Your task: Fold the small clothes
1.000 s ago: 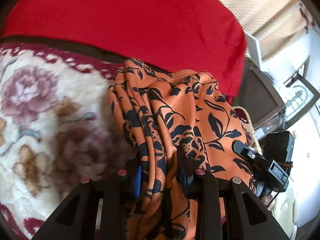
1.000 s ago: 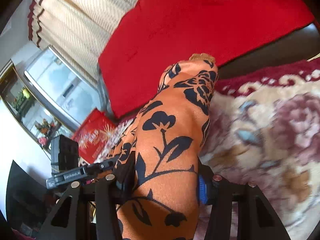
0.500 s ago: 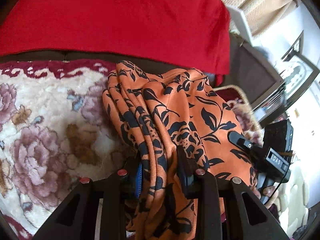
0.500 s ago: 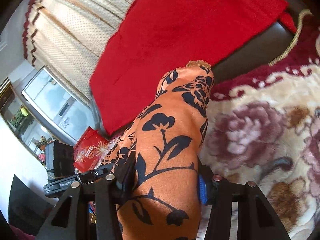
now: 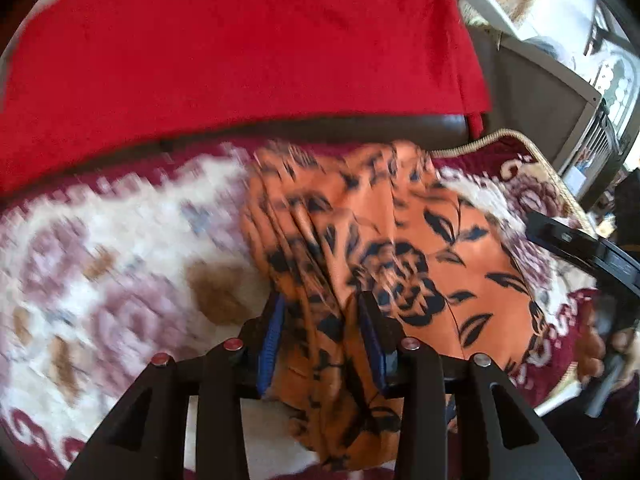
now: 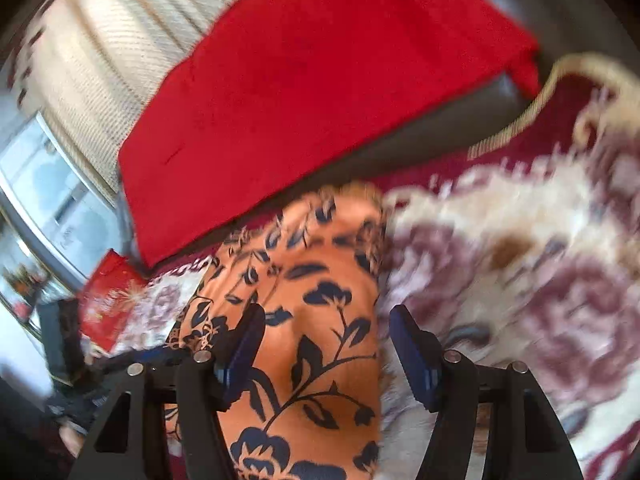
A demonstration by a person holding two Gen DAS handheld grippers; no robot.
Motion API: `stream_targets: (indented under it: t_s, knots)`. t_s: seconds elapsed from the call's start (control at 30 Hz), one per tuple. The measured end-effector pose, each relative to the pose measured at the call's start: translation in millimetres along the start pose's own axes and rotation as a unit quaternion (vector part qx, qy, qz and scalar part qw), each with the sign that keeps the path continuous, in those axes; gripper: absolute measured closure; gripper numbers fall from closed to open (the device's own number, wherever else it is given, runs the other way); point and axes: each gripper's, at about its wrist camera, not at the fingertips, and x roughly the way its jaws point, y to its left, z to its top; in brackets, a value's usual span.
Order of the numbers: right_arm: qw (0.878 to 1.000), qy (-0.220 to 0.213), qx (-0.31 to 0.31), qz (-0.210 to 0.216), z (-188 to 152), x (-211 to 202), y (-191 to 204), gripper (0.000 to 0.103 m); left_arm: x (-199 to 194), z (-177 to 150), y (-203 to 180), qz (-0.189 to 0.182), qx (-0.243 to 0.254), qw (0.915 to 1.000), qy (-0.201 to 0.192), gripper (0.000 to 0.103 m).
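Both grippers, left [image 5: 320, 340] and right [image 6: 324, 348], are opening, pads now loosened off the orange black-floral cloth [image 5: 384, 264], which has settled onto the blurred cream-and-maroon floral blanket [image 5: 120, 264]; plain red fabric [image 5: 240, 48] at twelve o'clock

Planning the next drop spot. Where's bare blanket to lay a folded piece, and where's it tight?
Free: the floral blanket left of the orange garment in the left wrist view, bordered behind by the red cloth. Crowded: the blanket's far corner, where the garment and the right gripper sit. Both grippers' jaws are opening with the garment between them.
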Motion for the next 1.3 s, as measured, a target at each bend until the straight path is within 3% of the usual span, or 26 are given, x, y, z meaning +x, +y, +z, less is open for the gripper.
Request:
stream_targets:
  t_s: [0.07,0.13,0.2,0.3,0.37,0.57,0.6,0.7,0.77,0.9,0.97,1.07,1.3]
  knots:
    - [1.0,-0.013,-0.022,0.016,0,-13,13,0.036,-6,2,-1,0.029,0.017,0.9991,-0.026,0.051]
    - [0.999,-0.018,-0.042,0.028,-5,-22,25,0.041,-5,2,-2,0.039,0.024,0.9985,-0.029,0.05]
    - [0.997,-0.005,-0.068,0.024,-14,-17,44,0.06,9,-2,-7,0.058,0.038,0.9976,-0.003,0.05]
    - [0.995,0.039,-0.097,-0.008,-36,2,57,0.061,40,-15,-14,0.095,0.061,0.9926,0.044,0.05]
    - [0.992,0.062,-0.103,-0.033,-51,20,57,0.06,46,-20,-19,0.108,0.073,0.9907,0.041,0.05]
    - [0.997,0.033,-0.058,-0.032,-50,-10,58,0.06,27,-18,-28,0.137,0.073,0.9876,0.021,0.046]
    - [0.998,0.027,-0.047,-0.032,-52,-20,57,0.057,18,-18,-31,0.144,0.064,0.9874,0.014,0.044]
    - [0.998,-0.004,-0.041,-0.041,-56,-55,65,0.043,-22,-23,-40,0.175,0.055,0.9825,-0.031,0.025]
    - [0.996,-0.027,-0.058,-0.063,-55,-76,75,0.042,-52,-29,-47,0.198,0.048,0.9764,-0.072,0.012]
    - [0.992,-0.053,-0.075,-0.091,-52,-116,94,0.035,-114,-34,-62,0.208,0.042,0.9688,-0.128,0.009]
    - [0.99,-0.067,-0.081,-0.095,-51,-138,108,0.034,-143,-34,-70,0.223,0.042,0.9621,-0.151,0.002]
    - [0.986,-0.087,-0.097,-0.104,-50,-165,130,0.033,-186,-36,-79,0.25,0.04,0.9483,-0.191,0.0]
    - [0.977,-0.128,-0.132,-0.105,-52,-220,180,0.03,-261,-42,-83,0.252,0.011,0.9394,-0.232,0.0]
